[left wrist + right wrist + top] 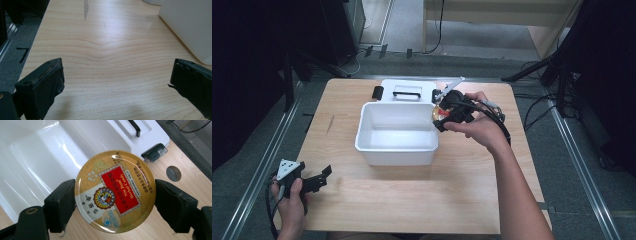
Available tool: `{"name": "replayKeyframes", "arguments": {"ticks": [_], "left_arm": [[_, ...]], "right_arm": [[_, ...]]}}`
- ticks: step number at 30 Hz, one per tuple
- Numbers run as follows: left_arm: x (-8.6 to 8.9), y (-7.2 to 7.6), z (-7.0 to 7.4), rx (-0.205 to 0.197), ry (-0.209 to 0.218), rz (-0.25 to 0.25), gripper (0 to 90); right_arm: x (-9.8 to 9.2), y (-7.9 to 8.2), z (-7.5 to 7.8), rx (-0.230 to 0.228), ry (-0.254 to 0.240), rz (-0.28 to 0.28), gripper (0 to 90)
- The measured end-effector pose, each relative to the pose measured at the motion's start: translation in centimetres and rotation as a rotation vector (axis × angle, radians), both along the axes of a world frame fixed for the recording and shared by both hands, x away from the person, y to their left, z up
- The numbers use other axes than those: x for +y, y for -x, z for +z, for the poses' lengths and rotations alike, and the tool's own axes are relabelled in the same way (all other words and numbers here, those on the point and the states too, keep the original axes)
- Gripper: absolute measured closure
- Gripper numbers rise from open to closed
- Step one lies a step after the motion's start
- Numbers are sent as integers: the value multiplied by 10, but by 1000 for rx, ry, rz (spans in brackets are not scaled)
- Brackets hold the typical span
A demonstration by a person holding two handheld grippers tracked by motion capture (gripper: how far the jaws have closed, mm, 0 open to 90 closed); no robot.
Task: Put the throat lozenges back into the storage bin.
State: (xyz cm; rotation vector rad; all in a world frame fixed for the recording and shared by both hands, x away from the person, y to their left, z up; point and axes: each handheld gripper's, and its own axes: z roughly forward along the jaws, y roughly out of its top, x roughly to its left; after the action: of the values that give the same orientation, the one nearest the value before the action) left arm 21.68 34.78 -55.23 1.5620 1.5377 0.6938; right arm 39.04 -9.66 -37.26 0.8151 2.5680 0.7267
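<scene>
My right gripper (pixel 113 195) is clamped on the round gold candy tin (pixel 115 191), one jaw pressing each side of its rim, so the tin sits squarely between my jaws with its red label facing the camera. I hold it at the right rim of the white tub (pixel 397 134), above the tub's edge and the wooden table (pixel 412 190), with the tub's lid (pixel 408 91) just behind. My left gripper (pixel 319 179) rests low near the table's left front corner, jaws apart on nothing, well apart from the tin.
</scene>
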Motion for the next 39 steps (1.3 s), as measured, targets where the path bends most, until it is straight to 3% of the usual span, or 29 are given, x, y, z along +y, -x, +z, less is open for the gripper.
{"name": "replayKeyframes", "arguments": {"ticks": [17, 29, 39], "left_arm": [[0, 0, 0, 2, 4, -3, 0], [0, 0, 0, 1, 6, -3, 0], [0, 0, 0, 2, 7, -3, 0]], "right_arm": [[29, 1, 2, 0, 7, 63, 210], [45, 2, -5, 16, 6, 95, 209], [48, 1, -15, 22, 39, 130, 209]]}}
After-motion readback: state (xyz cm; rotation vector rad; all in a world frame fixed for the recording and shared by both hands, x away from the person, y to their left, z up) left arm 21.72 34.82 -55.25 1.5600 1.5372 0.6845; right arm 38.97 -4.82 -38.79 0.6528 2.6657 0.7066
